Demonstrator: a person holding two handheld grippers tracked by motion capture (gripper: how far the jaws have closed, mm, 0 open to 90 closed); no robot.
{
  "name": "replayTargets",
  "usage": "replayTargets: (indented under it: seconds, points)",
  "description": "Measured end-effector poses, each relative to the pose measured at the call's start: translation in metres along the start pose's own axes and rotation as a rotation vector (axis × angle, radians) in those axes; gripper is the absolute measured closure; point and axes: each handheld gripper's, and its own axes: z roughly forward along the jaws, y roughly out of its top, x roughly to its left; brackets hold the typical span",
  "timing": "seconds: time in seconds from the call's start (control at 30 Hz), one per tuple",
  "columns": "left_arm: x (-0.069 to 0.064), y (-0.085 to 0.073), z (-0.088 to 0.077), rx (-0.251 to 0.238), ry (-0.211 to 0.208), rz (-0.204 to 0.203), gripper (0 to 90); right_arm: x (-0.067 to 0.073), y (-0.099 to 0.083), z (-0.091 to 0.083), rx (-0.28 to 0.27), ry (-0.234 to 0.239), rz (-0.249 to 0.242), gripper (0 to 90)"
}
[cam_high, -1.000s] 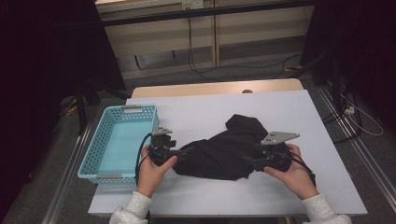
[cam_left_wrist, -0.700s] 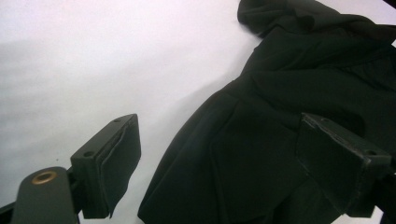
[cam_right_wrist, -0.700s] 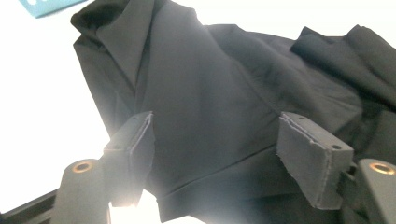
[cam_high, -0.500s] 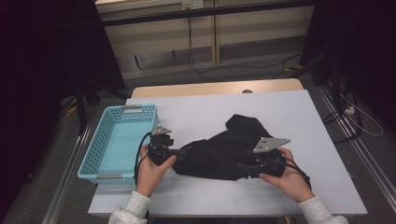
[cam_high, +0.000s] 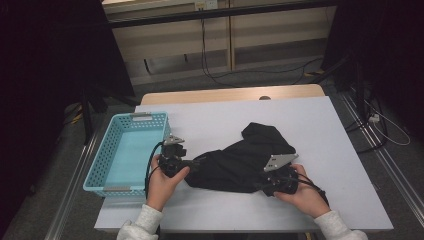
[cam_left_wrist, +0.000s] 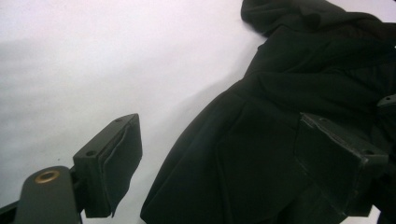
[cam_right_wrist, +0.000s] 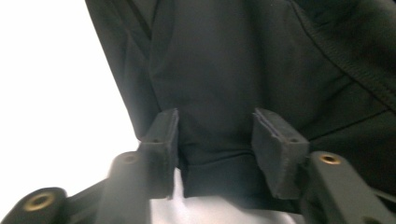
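Now the white worktop (cam_high: 320, 125) is carrying a black garment (cam_high: 240, 162) that is lying crumpled across its near middle, just right of the light blue basket (cam_high: 127, 150) sitting at the left edge. At the cloth's left end, the left gripper (cam_left_wrist: 219, 163) is resting with its fingers (cam_left_wrist: 109, 163) spread wide, fabric lying between them. At the near right edge, the right gripper (cam_right_wrist: 215, 144) has just been closing, its fingers (cam_right_wrist: 278, 149) straddling a fold of hem without yet pressing together.

a black garment (cam_high: 240, 162) lies crumpled on the white table (cam_high: 320, 130), spread flat toward the near edge, one folded end bunched up toward the far side.
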Motion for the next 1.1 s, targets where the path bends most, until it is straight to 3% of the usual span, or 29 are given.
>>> replayTargets:
  seconds: [0.07, 0.13, 0.23, 0.33, 0.43, 0.5, 0.67, 0.9, 1.03, 1.1]
  points:
    - [0.0, 0.0, 0.001, -0.005, 0.003, 0.005, 14.1, 0.0, 0.0, 0.0, 0.0, -0.019, -0.019, 66.2]
    - [0.0, 0.0, 0.002, -0.014, 0.0, 0.007, 12.8, -0.002, 0.001, -0.001, 0.008, -0.025, -0.01, 82.0]
    - [0.0, 0.0, 0.002, -0.021, -0.014, 0.043, 10.7, -0.007, 0.0, -0.003, 0.001, -0.011, 0.019, 87.2]
    - [-0.001, 0.0, 0.003, -0.027, -0.025, 0.04, 9.1, -0.009, 0.002, -0.007, -0.013, -0.026, 0.028, 88.1]
    - [-0.002, 0.0, 0.003, -0.033, -0.037, 0.083, 9.7, -0.015, 0.003, -0.016, -0.055, -0.022, 0.067, 87.8]
    - [-0.002, -0.001, 0.004, -0.031, -0.043, 0.108, 15.9, -0.02, 0.003, -0.023, -0.092, -0.002, 0.1, 87.6]
    - [-0.001, -0.004, 0.012, 0.0, -0.051, 0.107, 22.0, -0.029, 0.005, -0.037, -0.164, -0.019, 0.161, 88.0]
    - [-0.004, -0.005, 0.019, 0.018, -0.055, 0.128, 35.1, -0.036, 0.005, -0.042, -0.178, -0.057, 0.193, 88.2]
    - [-0.007, -0.007, 0.023, 0.047, -0.09, 0.138, 42.7, -0.041, 0.003, -0.045, -0.191, -0.056, 0.217, 87.9]
    - [-0.01, -0.007, 0.025, 0.063, -0.108, 0.144, 53.2, -0.04, 0.002, -0.043, -0.182, -0.054, 0.215, 87.8]
